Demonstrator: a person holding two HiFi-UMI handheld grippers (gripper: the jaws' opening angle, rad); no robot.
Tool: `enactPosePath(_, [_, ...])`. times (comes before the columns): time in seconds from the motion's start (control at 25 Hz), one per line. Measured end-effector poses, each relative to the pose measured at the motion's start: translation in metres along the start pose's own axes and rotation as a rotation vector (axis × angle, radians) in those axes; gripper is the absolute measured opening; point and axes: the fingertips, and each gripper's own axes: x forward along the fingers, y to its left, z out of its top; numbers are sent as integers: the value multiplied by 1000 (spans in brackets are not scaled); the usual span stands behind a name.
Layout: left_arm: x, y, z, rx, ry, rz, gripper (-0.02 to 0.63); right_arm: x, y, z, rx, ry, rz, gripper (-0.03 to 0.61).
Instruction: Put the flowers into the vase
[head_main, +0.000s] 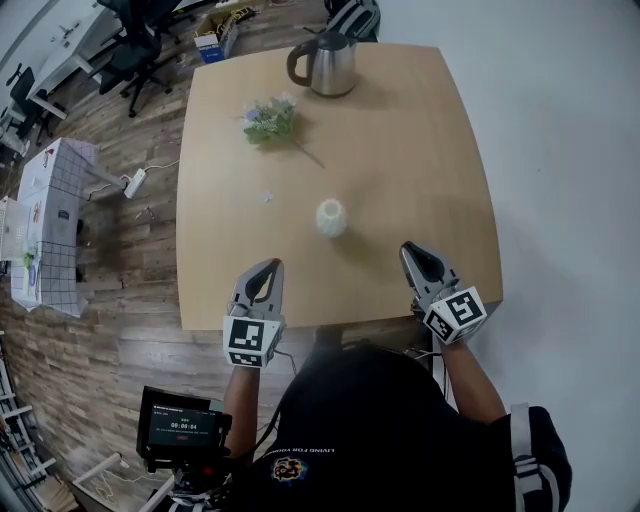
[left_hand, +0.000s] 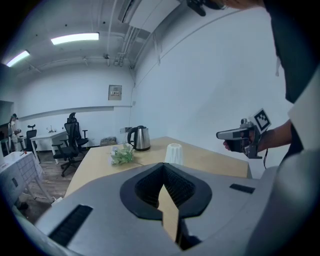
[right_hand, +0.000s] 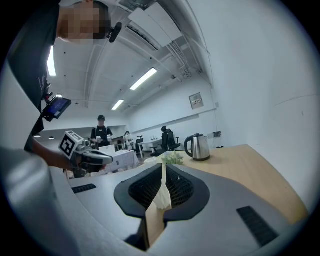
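Wooden table (head_main: 420, 150): flowers (head_main: 268, 120), vase (head_main: 331, 217), kettle (head_main: 325, 62) | wood floor (head_main: 130, 260) | left tongs (head_main: 270, 266), right tongs (head_main: 410, 250) closed, empty

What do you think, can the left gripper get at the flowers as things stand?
Probably yes. The left gripper hangs at the near edge of the table, whose surface lies open between it and the flowers; the vase stands right of that path. Its jaws are shut and must open first.
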Motion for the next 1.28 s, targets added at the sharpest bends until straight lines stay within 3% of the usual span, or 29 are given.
enactPosePath(0.36, [27, 39, 22, 77, -19, 10, 5, 48, -21, 26, -62, -11, 19, 20])
enactPosePath(0.6, [47, 66, 21, 163, 14, 6, 5, 87, -32, 44, -107, -14, 46, 20])
enactPosePath(0.84, [65, 101, 25, 155, 26, 18, 5, 129, -39, 50, -160, 1, 75, 20])
enactPosePath(1.0, [81, 123, 21, 170, 52, 6, 5, 156, -48, 51, -142, 16, 91, 20])
enactPosePath(1.28, [107, 161, 13, 120, 81, -14, 5, 205, -59, 46, -175, 101, 125, 20])
